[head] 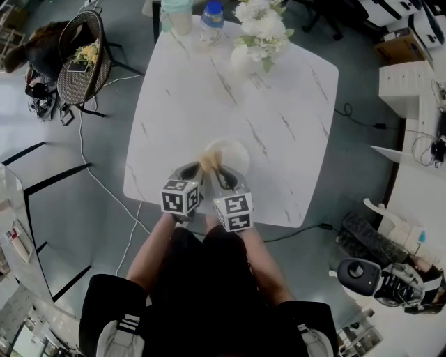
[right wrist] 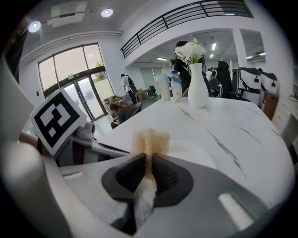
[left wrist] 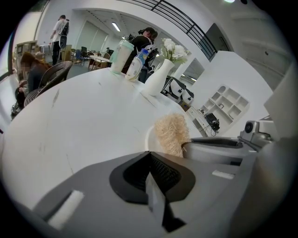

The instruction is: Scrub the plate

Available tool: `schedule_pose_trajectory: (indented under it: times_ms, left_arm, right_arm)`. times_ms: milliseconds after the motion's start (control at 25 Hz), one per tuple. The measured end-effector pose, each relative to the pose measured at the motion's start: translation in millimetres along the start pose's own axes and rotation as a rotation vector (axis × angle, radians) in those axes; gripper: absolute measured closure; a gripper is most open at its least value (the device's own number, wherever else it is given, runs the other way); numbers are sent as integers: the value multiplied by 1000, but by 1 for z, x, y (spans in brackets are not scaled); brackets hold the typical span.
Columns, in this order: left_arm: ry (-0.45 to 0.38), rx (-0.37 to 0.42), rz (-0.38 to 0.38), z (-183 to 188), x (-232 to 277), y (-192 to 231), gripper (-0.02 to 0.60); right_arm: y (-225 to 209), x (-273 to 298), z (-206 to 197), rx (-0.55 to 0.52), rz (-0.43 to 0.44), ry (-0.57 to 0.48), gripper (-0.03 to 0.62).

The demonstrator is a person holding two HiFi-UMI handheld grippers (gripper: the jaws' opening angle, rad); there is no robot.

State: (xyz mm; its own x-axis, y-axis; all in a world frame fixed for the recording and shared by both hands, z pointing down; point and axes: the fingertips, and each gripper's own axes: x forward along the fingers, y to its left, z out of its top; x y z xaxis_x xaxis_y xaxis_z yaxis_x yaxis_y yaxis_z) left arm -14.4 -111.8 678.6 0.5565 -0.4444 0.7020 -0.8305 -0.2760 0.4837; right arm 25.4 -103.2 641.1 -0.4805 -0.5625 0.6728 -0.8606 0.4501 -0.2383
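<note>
Plate, one only, white and round, lies near the near edge of the single white marble table. One wicker chair stands to the far left of the table. At the table's far edge stand one white vase of white flowers, one pale cup and one blue-capped bottle. Two grippers work at the plate's near side. The left gripper is clenched at the plate's near-left rim; whether it pinches the rim cannot be told. The right gripper clamps one tan fibrous scrubber, whose bristles are over the plate.
</note>
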Motion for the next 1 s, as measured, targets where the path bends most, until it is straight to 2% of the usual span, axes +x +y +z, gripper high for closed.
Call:
schedule_pose_trajectory:
  times_ms: [320,1000]
  left_arm:
    - [4,3,4,0,1,0,575]
    - [8,13,13,0,1,0,575]
  right_arm:
    - [-10,9,-15,16,-12,49,548]
    - [-40,-2,-18,41,-76,49,548]
